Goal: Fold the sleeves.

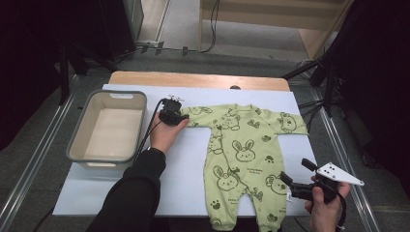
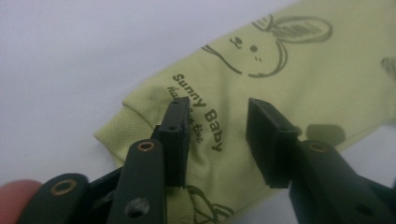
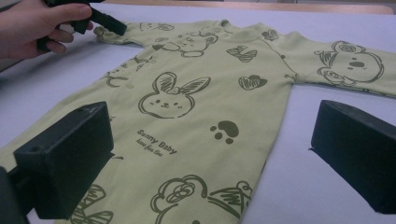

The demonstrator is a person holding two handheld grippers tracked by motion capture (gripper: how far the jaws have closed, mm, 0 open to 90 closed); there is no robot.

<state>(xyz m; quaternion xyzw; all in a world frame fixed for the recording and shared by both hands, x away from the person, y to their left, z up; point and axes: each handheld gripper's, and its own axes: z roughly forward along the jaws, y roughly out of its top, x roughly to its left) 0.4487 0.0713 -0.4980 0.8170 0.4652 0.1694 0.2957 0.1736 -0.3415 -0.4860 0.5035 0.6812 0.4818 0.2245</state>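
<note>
A light green baby romper (image 1: 241, 154) with rabbit and bear prints lies flat, front up, on the white sheet (image 1: 183, 179). My left gripper (image 1: 182, 117) is at the end of the romper's left-hand sleeve. In the left gripper view its jaws (image 2: 217, 116) straddle the sleeve (image 2: 289, 60) just behind the cuff, with a gap between the pads and flat cloth under them. My right gripper (image 1: 296, 170) hovers open beside the romper's right leg. In the right gripper view its jaws (image 3: 212, 140) stand wide apart over the romper's body (image 3: 196, 121); the left gripper (image 3: 109, 23) shows far off at the sleeve.
A grey plastic basin (image 1: 80, 140) stands empty at the left of the sheet. The wooden table edge (image 1: 193, 79) runs along the back. Metal rails and dark stands flank the table on both sides.
</note>
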